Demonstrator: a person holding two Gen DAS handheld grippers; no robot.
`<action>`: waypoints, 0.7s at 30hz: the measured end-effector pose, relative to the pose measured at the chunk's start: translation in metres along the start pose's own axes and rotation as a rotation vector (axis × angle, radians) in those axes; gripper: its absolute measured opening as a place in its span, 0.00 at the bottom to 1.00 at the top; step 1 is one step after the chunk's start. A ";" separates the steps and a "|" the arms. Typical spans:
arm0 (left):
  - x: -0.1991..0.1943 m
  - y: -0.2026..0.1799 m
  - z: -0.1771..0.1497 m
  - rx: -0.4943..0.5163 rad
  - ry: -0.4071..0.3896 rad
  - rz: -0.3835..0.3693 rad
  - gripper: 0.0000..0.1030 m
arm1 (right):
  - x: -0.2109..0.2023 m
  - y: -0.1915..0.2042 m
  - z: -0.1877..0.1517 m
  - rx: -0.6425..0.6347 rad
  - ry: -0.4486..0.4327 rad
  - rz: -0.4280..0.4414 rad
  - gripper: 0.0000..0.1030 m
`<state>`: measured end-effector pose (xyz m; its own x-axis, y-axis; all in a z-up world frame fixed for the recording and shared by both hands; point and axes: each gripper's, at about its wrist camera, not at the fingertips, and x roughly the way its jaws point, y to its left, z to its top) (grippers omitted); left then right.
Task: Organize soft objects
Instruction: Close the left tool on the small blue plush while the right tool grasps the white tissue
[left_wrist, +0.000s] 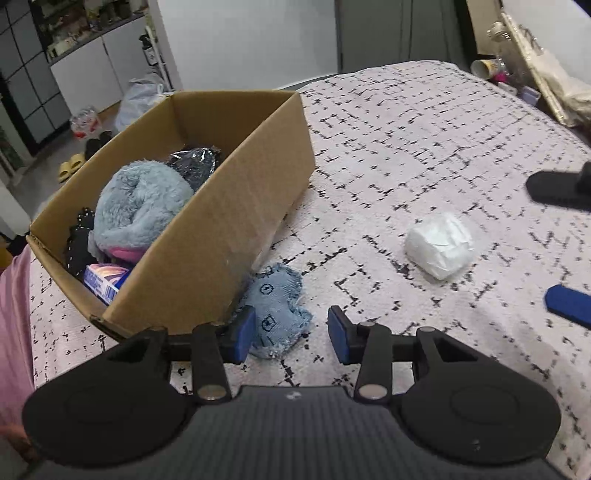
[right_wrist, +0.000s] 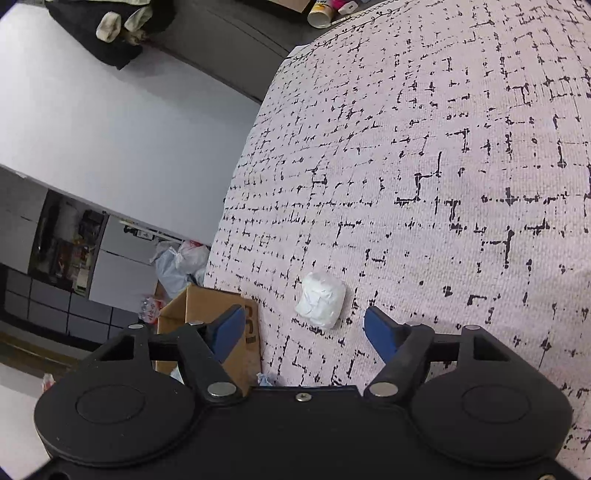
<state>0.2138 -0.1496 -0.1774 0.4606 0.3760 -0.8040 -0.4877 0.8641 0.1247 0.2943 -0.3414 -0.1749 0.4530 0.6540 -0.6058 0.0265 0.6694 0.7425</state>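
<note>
With your left tool (left_wrist: 291, 334) part-open around the denim pouch (left_wrist: 275, 314) and your right tool (right_wrist: 304, 328) wide before the white wad (right_wrist: 320, 300), pinch each, then lift into the cardboard box (left_wrist: 221, 240).

A frayed blue denim pouch (left_wrist: 275, 314) lies flat on the patterned bedspread (left_wrist: 424, 147), touching the open cardboard box's (left_wrist: 221, 251) near corner. A crumpled white bundle (left_wrist: 439, 245) rests well apart. A fluffy blue plush (left_wrist: 140, 206) fills the box.

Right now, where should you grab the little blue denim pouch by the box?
Pinch the denim pouch across its free frayed edge, coming from above on the side away from the cardboard box. It lies flat against the box, so that side is blocked.
</note>
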 end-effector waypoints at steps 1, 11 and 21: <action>0.002 -0.001 0.000 0.002 0.002 0.011 0.41 | 0.001 -0.001 0.001 0.002 0.002 0.004 0.69; 0.010 0.011 0.004 -0.037 -0.010 -0.005 0.15 | 0.025 -0.010 0.005 0.020 0.037 0.005 0.68; 0.004 0.016 0.013 -0.098 -0.026 -0.163 0.14 | 0.045 -0.015 0.005 0.034 0.040 -0.031 0.60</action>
<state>0.2176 -0.1296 -0.1706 0.5574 0.2436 -0.7937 -0.4746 0.8779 -0.0638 0.3186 -0.3238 -0.2116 0.4160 0.6467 -0.6393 0.0707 0.6779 0.7317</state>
